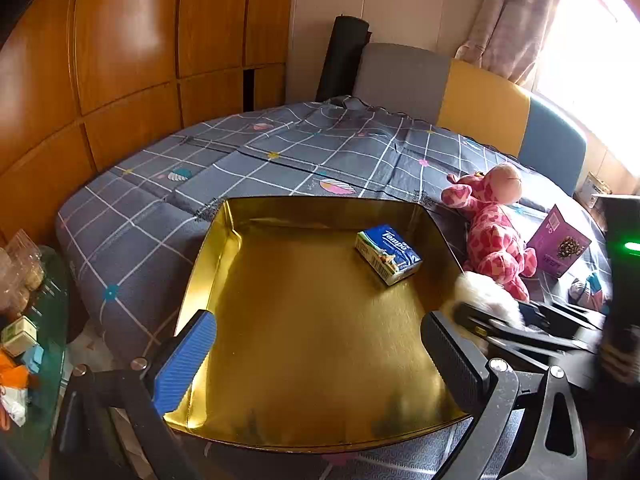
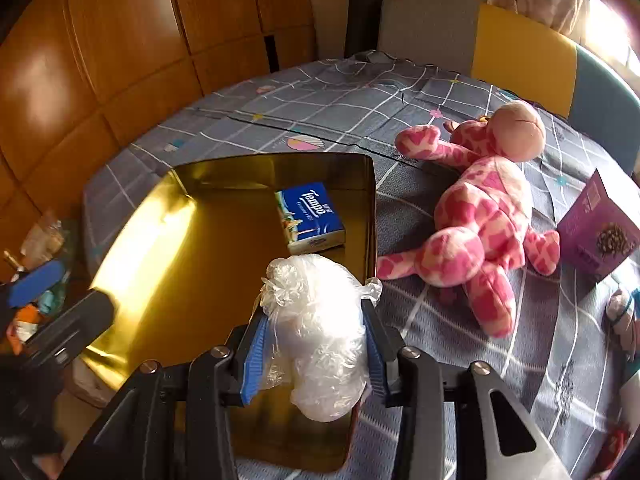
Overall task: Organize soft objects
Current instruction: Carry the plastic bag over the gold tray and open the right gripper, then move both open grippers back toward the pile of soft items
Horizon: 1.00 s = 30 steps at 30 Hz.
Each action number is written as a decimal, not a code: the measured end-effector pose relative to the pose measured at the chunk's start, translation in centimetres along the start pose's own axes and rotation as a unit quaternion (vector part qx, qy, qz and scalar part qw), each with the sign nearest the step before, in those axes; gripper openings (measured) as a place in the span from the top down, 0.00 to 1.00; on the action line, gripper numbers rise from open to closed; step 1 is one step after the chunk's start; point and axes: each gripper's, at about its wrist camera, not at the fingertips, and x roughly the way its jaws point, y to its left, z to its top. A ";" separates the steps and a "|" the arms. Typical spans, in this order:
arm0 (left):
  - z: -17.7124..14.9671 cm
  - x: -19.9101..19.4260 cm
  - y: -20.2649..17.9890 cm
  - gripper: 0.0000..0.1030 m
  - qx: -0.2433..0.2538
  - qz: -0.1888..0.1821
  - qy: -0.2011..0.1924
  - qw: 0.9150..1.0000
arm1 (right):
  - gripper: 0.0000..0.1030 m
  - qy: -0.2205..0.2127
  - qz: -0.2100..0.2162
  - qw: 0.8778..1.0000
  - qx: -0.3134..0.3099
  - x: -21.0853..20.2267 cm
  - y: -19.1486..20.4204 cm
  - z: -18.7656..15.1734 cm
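Note:
A gold-lined tray (image 1: 304, 412) (image 2: 168, 264) sits on the plaid bed. A blue Tempo tissue pack (image 1: 388, 253) (image 2: 310, 216) lies inside it near the far right corner. My left gripper (image 1: 316, 356) is open and empty, its fingers spread over the tray's near edge. My right gripper (image 2: 316, 332) is shut on a white plastic-wrapped soft bundle (image 2: 318, 332), held above the tray's right wall; the bundle shows blurred in the left wrist view (image 1: 486, 296). A pink spotted plush giraffe (image 1: 494, 232) (image 2: 480, 208) lies on the bed right of the tray.
A purple box (image 1: 558, 246) (image 2: 598, 236) stands right of the giraffe. A small patterned soft item (image 2: 622, 316) lies at the right edge. A side table with clutter (image 1: 20, 320) is at the left. A wooden wardrobe and a padded headboard (image 1: 480, 104) stand behind.

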 end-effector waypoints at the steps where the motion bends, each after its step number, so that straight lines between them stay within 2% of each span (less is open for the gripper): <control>1: -0.1 0.0 0.1 0.00 -0.002 -0.003 0.000 1.000 | 0.57 0.009 -0.005 1.000 -0.003 0.8 0.0 0.3; 5: -0.1 0.4 0.4 0.00 -0.002 0.002 0.006 1.000 | 0.52 0.029 -0.001 1.000 0.000 2.8 -0.1 0.7; 8: -0.2 0.7 0.5 0.00 -0.001 -0.001 0.011 1.000 | 0.43 0.019 0.010 1.000 0.011 2.4 -0.2 0.5; 10: -0.2 0.7 0.4 0.00 0.000 -0.004 0.008 1.000 | 0.41 0.009 0.010 1.000 0.012 1.8 0.0 0.2; 16: -0.4 0.6 -0.1 0.00 0.011 -0.010 0.009 1.000 | 0.40 -0.015 0.007 0.999 0.030 -0.3 -0.4 -0.7; 30: -0.9 -0.2 -1.8 0.00 0.026 -0.030 0.007 0.999 | 0.40 -0.077 -0.048 0.993 0.078 -7.4 -3.5 -4.3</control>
